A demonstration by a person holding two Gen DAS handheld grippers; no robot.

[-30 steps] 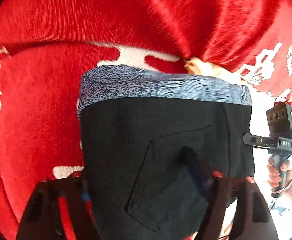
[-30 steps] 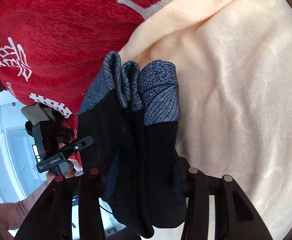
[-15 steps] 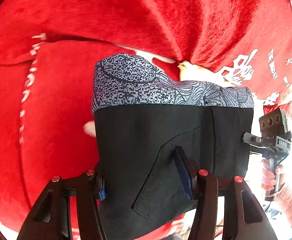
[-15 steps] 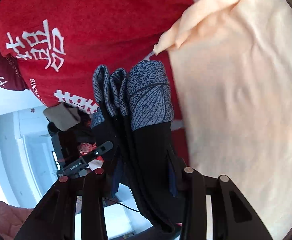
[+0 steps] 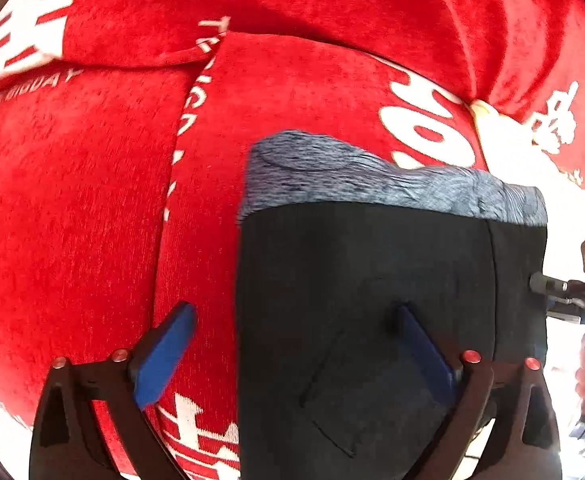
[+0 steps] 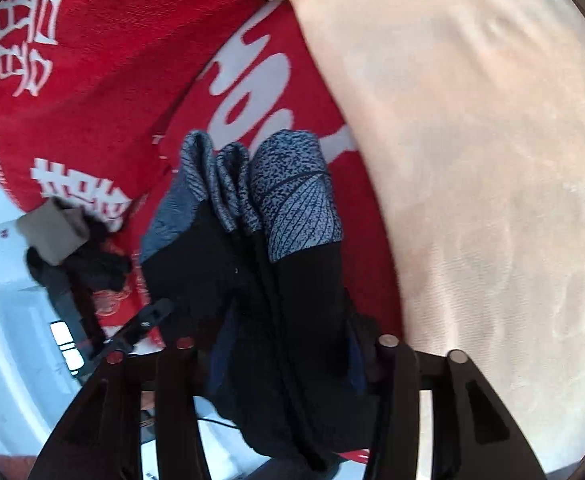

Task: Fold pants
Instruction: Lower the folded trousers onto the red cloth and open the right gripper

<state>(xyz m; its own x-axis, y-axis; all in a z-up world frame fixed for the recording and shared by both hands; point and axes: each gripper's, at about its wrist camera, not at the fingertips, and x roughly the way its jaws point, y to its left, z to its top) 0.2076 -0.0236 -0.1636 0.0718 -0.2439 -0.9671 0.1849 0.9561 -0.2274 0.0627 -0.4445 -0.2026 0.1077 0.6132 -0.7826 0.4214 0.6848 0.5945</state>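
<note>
Pants (image 5: pixel 372 280): black, grey patterned waistband, bunched, hanging over red blanket (image 5: pixel 92 200); lower end cut off.
Right gripper (image 6: pixel 280 360): clamped on the pants.
Left gripper (image 5: pixel 292 340): spread wide, gripping nothing.
Peach cloth (image 6: pixel 472 160): beside blanket.

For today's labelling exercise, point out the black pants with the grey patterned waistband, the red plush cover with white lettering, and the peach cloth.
Black pants with grey patterned waistband (image 5: pixel 372 280): left wrist view, black fabric panel.
Red plush cover with white lettering (image 5: pixel 92 220): left wrist view, plain red area.
Peach cloth (image 6: pixel 472 160): right wrist view, flat middle.
</note>
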